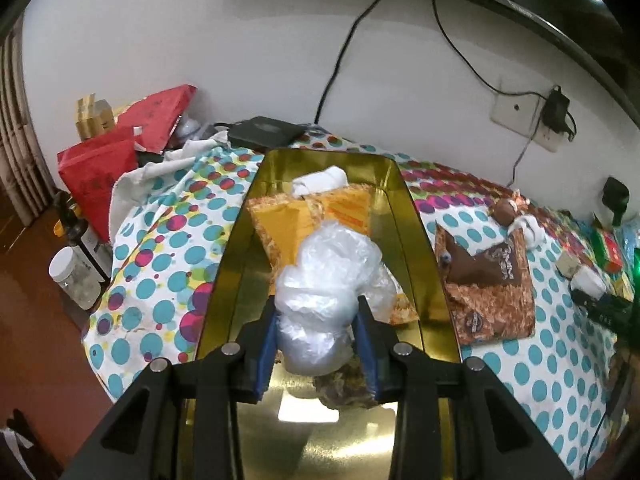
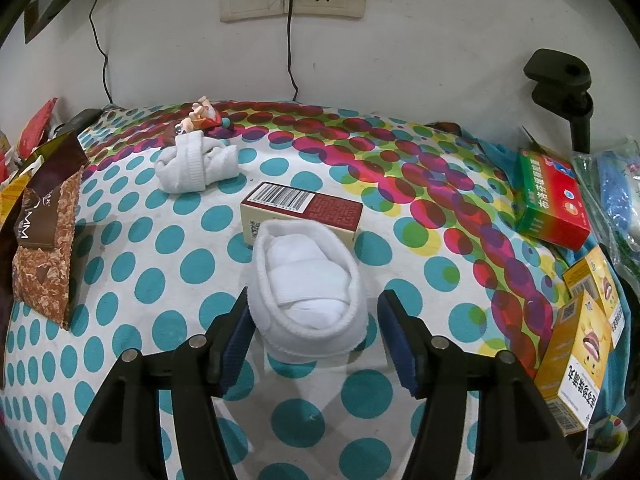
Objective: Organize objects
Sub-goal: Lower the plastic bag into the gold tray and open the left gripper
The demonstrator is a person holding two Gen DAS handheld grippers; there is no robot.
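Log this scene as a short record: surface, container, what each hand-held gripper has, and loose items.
surface: polka-dot cloth
container: gold tin, already holding a rolled white sock and an orange packet
left hand-held gripper: shut on a clear plastic bag above the tin
right hand-held gripper: open around a rolled white sock; right pad clear
loose: barcoded box, green medicine box

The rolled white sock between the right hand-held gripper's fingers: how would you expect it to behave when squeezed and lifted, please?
The rolled white sock looks soft and knitted, so it will probably compress rather than resist. Its cuff wraps the bundle, so it likely stays together when lifted. It seems light, and the right hand-held gripper, with one pad clear of it, may nudge it across the polka-dot cloth first.
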